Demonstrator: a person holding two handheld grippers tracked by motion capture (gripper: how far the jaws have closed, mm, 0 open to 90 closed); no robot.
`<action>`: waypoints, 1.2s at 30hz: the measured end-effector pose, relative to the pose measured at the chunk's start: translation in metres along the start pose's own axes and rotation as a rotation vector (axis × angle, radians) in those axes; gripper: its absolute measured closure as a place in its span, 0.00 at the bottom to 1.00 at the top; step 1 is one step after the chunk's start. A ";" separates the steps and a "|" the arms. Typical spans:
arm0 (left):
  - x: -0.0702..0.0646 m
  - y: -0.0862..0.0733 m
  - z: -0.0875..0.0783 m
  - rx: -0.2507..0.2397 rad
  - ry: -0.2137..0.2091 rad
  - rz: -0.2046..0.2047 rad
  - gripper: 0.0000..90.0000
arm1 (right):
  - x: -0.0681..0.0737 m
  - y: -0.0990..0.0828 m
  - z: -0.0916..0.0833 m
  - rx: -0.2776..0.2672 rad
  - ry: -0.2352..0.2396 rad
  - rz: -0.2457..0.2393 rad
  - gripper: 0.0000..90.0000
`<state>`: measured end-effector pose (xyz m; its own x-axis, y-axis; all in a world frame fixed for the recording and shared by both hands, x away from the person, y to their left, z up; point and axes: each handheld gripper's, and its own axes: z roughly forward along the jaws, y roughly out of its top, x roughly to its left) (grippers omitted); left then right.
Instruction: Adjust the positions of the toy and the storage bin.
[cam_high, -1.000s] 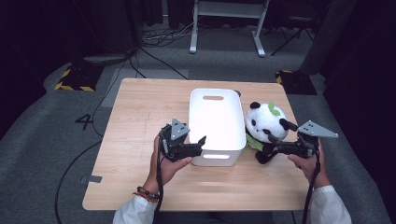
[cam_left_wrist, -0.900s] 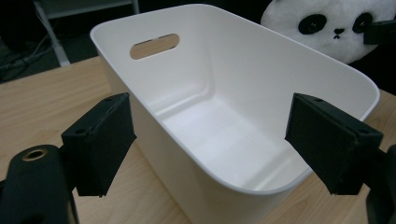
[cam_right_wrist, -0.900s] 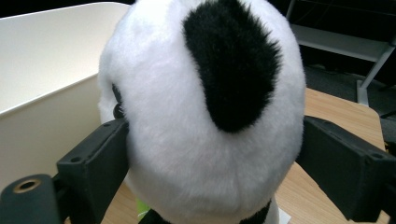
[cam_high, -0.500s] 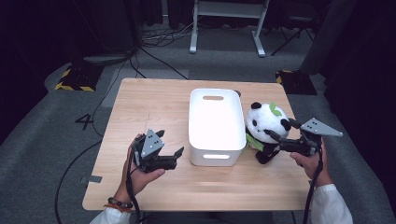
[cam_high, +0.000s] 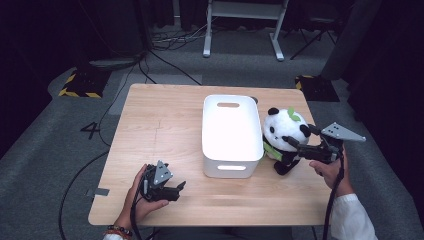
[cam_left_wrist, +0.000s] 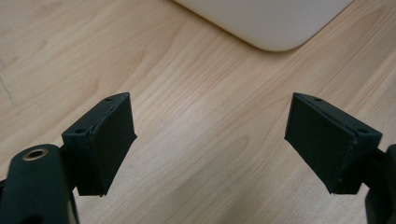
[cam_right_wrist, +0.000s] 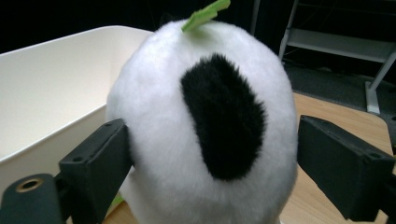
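Panda plush (cam_high: 284, 131) is sitting upright on the right part of the wooden table (cam_high: 165, 120), touching the right wall of the white bin (cam_high: 230, 131), with a green leaf sticking up from its head. Going from the left: the left gripper (cam_high: 181, 185) is resting low over the front left part of the table, held in the person's left hand (cam_high: 136, 197), well apart from the plush. Its jaws have just been opening and are standing spread; in the left gripper view nothing but bare wood is lying between them, and a rounded corner of the bin is showing beyond.

On the floor left of the table, a "4" (cam_high: 92, 130) is reading plainly; no brand or label is showing on the bin or the plush.

At the right, the right gripper (cam_high: 296, 145) is reaching level at the plush's head. In the right gripper view the head is bulging between the two jaws: the left pad is pressing into the white fur, while the right pad is standing just beside it with a slim gap showing, so a firm pinch cannot be told.
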<state>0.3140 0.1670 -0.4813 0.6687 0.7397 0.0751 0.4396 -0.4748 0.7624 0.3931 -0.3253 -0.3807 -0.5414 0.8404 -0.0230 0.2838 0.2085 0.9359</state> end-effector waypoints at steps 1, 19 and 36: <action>0.001 -0.003 0.003 0.007 -0.002 -0.003 0.18 | 0.000 0.001 0.000 -0.009 0.002 -0.002 0.14; 0.013 -0.016 0.020 0.112 -0.070 -0.052 0.17 | -0.004 0.007 0.007 0.003 0.014 0.021 0.10; 0.014 -0.016 0.020 0.114 -0.079 -0.055 0.17 | -0.004 0.001 0.013 0.003 0.040 -0.014 0.46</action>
<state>0.3286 0.1755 -0.5055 0.6849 0.7284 -0.0191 0.5389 -0.4887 0.6861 0.4055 -0.3219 -0.3839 -0.5768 0.8166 -0.0219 0.2780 0.2214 0.9347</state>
